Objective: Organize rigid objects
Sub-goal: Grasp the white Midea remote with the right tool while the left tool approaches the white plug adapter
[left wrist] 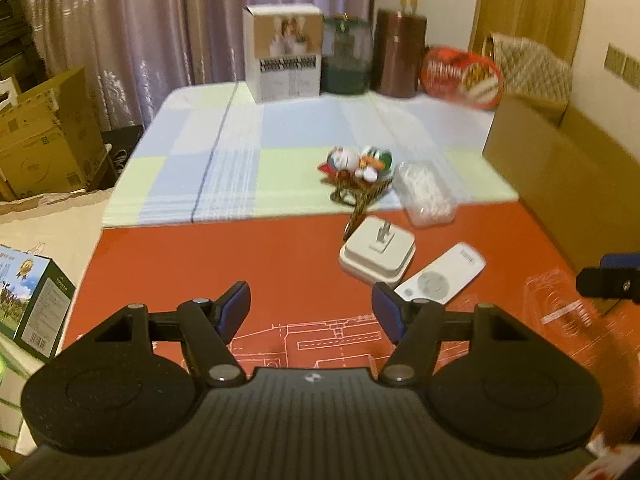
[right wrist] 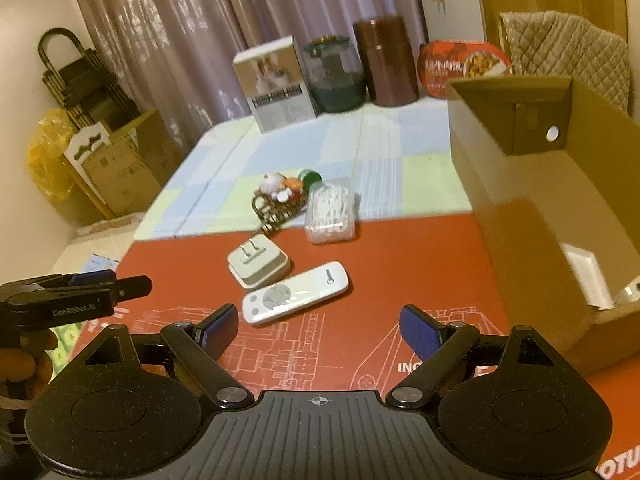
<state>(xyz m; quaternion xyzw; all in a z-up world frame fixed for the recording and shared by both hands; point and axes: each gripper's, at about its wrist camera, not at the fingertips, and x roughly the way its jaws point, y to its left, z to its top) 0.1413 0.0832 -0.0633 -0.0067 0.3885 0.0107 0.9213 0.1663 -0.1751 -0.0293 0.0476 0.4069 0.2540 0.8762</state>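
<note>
Your left gripper [left wrist: 311, 312] and right gripper [right wrist: 316, 328] both hang spread and empty just short of the white remote control [right wrist: 295, 298], the cardboard box [right wrist: 532, 200] to its right

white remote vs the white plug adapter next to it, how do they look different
The white remote is long, slim and lies flat, with a round grey button pad near one end. The plug adapter is squarish and thicker, with two metal prongs pointing upward. The remote lies nearer the grippers, the adapter just behind it. Both are white and rest on the red mat, ungripped.
</note>
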